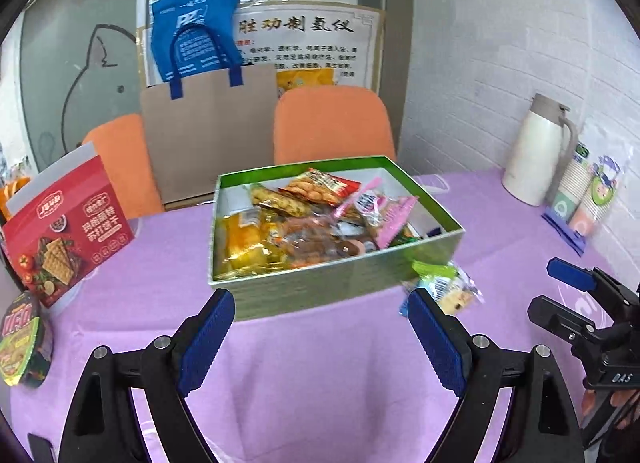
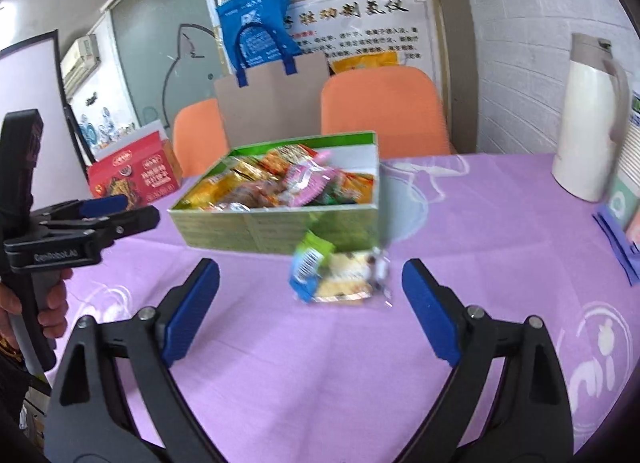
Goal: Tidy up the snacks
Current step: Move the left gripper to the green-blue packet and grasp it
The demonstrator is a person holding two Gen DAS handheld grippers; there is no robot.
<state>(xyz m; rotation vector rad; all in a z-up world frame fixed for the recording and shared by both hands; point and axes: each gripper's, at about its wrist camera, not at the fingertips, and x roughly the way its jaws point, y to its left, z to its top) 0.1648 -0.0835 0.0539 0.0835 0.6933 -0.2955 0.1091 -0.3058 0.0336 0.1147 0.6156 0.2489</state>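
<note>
Both tongs, left (image 1: 322, 327) and right (image 2: 310, 303), are held open and empty. The packet (image 2: 340, 275), mid-frame beside the box (image 2: 280, 229), could be pinched askew and dropped on the bench (image 2: 480, 223).

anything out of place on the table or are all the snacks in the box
One stray: a green-and-blue snack packet lies on the purple cloth just outside the green box, by its near corner. The other snacks are piled inside the box. Both grippers are open and hold nothing.
</note>
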